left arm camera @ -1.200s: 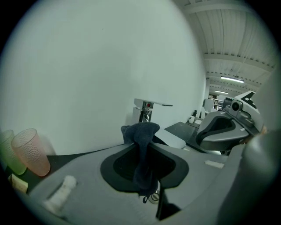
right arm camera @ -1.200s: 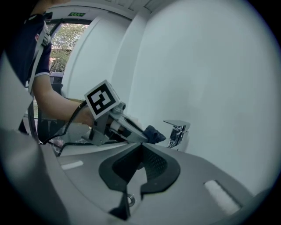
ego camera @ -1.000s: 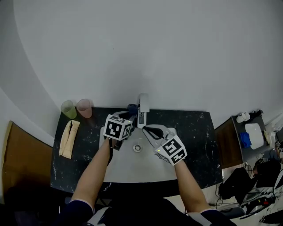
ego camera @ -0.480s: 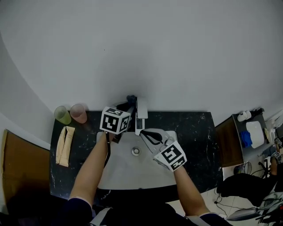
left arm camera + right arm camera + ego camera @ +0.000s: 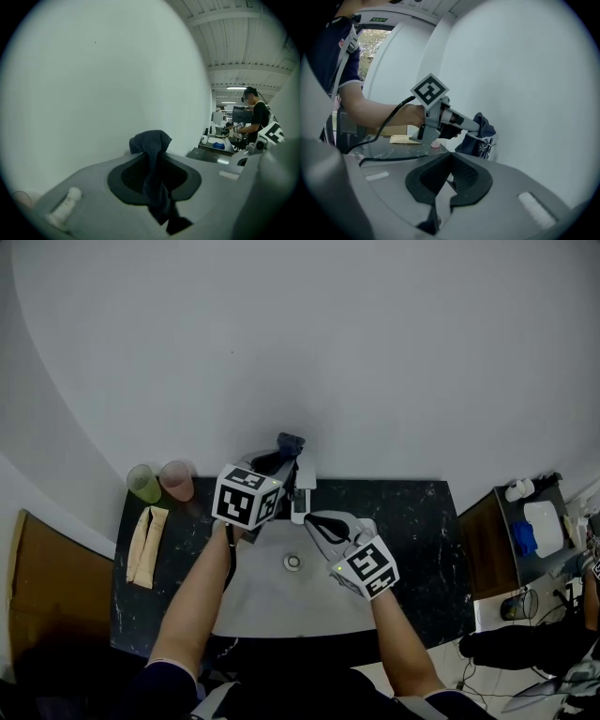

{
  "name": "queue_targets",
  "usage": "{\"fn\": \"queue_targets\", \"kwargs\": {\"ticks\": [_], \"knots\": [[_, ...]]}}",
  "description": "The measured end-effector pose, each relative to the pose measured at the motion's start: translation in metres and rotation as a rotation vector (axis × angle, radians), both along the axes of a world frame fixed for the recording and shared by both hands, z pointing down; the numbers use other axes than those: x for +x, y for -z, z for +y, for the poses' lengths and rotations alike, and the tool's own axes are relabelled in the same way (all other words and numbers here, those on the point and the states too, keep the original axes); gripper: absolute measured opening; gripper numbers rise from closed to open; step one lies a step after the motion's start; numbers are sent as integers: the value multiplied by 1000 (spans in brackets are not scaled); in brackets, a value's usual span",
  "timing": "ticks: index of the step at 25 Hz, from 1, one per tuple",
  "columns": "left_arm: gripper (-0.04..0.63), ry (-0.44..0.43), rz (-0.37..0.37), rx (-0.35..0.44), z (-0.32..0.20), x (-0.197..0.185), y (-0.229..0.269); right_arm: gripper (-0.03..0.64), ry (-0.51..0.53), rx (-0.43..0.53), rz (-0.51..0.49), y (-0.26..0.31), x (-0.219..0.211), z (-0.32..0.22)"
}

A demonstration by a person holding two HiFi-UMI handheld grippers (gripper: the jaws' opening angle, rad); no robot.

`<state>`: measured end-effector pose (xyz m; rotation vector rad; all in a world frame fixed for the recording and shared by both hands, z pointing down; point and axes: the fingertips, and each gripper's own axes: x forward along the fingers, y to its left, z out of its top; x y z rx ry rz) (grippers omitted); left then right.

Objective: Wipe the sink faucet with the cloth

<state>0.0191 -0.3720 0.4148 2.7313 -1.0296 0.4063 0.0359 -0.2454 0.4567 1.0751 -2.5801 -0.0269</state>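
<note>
A dark blue cloth (image 5: 290, 443) is clamped in my left gripper (image 5: 284, 458), which is shut on it; in the left gripper view the cloth (image 5: 149, 143) bunches out past the jaws and hangs down between them. In the right gripper view the cloth (image 5: 483, 125) lies against the top of the chrome faucet (image 5: 489, 146), with the left gripper (image 5: 474, 124) reaching in from the left. The faucet (image 5: 302, 486) stands at the back of the white sink (image 5: 253, 601). My right gripper (image 5: 313, 519) hovers over the basin just right of the faucet, shut with nothing in it (image 5: 449, 161).
A green cup (image 5: 143, 483) and a pink cup (image 5: 175, 480) stand at the back left of the black counter (image 5: 422, 521). A folded beige cloth (image 5: 147, 546) lies in front of them. The drain (image 5: 293, 562) is mid-basin. A white wall rises right behind the faucet.
My left gripper has risen with the cloth, from beside the faucet to its top, closer to the wall. The right gripper has stayed put.
</note>
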Motion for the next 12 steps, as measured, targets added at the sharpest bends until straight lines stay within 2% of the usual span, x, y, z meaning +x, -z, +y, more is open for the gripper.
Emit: {"fn": "queue_targets", "kwargs": {"ticks": [4,12], "knots": [[60,8,8,15,28,-5,5,5,-17,23,-25,16,2,7],[60,45,87,22,84,-22,12,3,-88,76,-84,46,9,22]]}}
